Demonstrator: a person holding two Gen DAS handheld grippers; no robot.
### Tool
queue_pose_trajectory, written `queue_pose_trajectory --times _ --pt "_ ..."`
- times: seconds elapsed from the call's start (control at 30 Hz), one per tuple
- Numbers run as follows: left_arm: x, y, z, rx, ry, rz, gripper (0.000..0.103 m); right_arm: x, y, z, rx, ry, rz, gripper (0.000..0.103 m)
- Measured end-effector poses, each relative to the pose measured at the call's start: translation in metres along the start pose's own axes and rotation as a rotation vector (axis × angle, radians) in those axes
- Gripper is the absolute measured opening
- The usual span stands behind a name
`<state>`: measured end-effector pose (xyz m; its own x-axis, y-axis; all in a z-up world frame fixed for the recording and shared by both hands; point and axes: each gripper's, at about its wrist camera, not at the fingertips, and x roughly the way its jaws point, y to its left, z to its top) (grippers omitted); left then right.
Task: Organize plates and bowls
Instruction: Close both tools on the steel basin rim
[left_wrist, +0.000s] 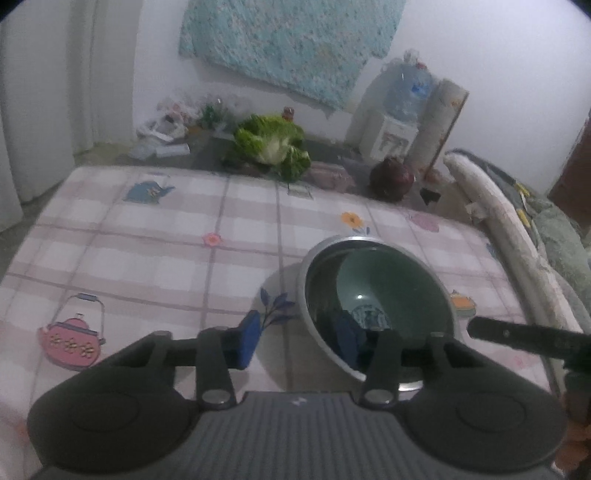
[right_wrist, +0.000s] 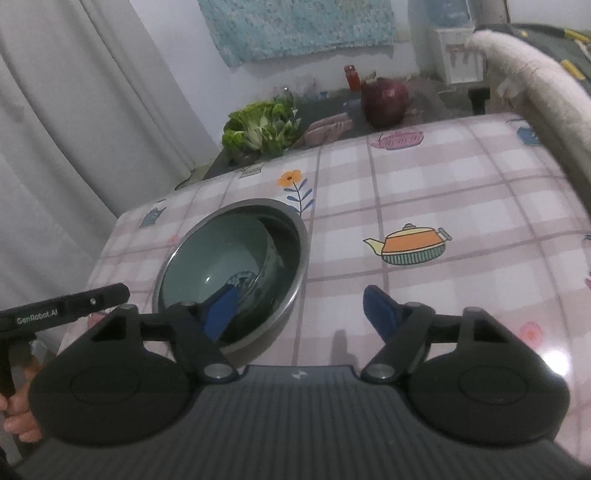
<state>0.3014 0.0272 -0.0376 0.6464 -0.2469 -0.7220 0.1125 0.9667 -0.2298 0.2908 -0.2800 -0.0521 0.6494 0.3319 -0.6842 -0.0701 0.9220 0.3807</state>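
Observation:
A steel bowl (left_wrist: 373, 247) stands on the checked tablecloth with a green ceramic bowl (left_wrist: 384, 280) nested inside it. My left gripper (left_wrist: 299, 339) straddles the steel bowl's near-left rim: one blue pad (left_wrist: 249, 339) is outside over the cloth, the other dips inside. Cloth shows between the outer pad and the bowl wall, so it is open. In the right wrist view the steel bowl (right_wrist: 295, 288) holds the green bowl (right_wrist: 218, 251). My right gripper (right_wrist: 301, 312) straddles the near-right rim, one pad (right_wrist: 221, 310) inside and one outside, apart from the wall, open.
Beyond the table's far edge lie a leafy cabbage (left_wrist: 271, 146), a dark red round vegetable (left_wrist: 391, 177) and a water dispenser (left_wrist: 399, 122). A grey curtain (right_wrist: 74, 110) hangs at the left. Rolled bedding (left_wrist: 509, 229) borders the table's right side. A hand (right_wrist: 18, 413) shows at lower left.

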Motion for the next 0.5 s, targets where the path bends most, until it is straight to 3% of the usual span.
queue_pose_trajectory --times 0.07,0.2,0.5 --pt "0.01 0.0 0.001 0.007 0.024 0.004 0.035 0.008 -0.003 0.003 0.007 0.008 -0.002 0.064" --pt "0.026 0.001 0.001 0.013 0.064 -0.004 0.035 0.026 -0.009 0.008 0.018 0.034 -0.002 0.049" --pt "0.049 0.004 0.005 0.004 0.105 -0.038 0.035 0.06 -0.015 0.013 0.041 0.08 0.049 0.029"
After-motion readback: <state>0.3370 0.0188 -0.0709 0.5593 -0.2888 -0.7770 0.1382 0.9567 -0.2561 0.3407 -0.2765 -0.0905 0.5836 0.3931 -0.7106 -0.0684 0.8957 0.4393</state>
